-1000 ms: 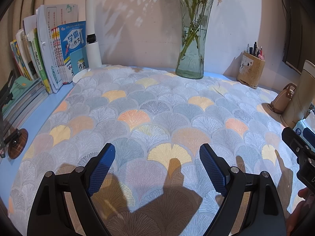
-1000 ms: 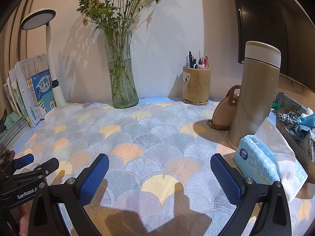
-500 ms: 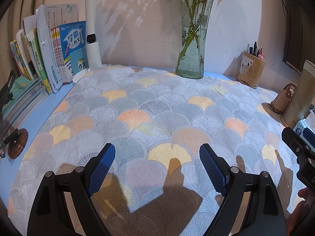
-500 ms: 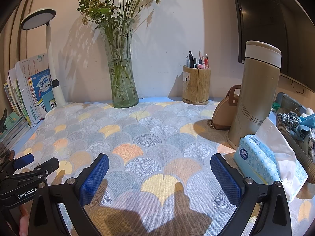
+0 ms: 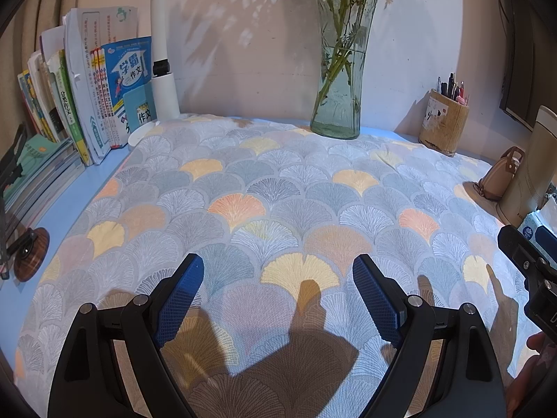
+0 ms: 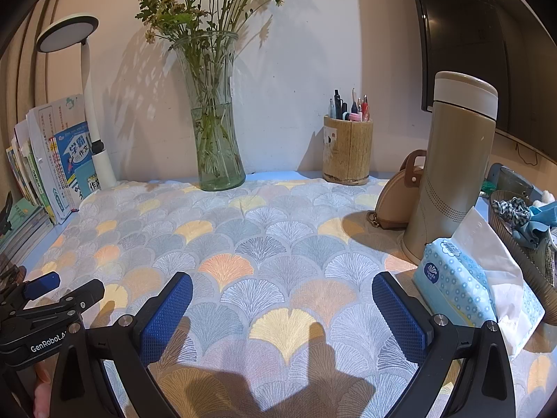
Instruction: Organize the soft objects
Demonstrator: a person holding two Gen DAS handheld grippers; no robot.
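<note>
My left hand-held gripper (image 5: 278, 299) stands wide open with nothing between its blue pads, hovering over the fan-patterned cloth (image 5: 278, 188) spread across the table (image 5: 87, 191). My right hand-held gripper (image 6: 282, 313) is just as wide open and empty above the same cloth. The soft things, a checked piece and blue cloths, lie heaped in a basket (image 6: 522, 261) at the far right edge, seen only in the right view, just beyond the tissue pack (image 6: 463, 285) and near the flask (image 6: 452, 174). That view also shows the lamp head (image 6: 68, 31) and the whole bunch of flowers. The left view alone shows a round wooden stand (image 5: 31, 257) at the left, by the stacked books (image 5: 38, 170). Both show the vase (image 5: 339, 69) and pen pot (image 5: 444, 125).
</note>
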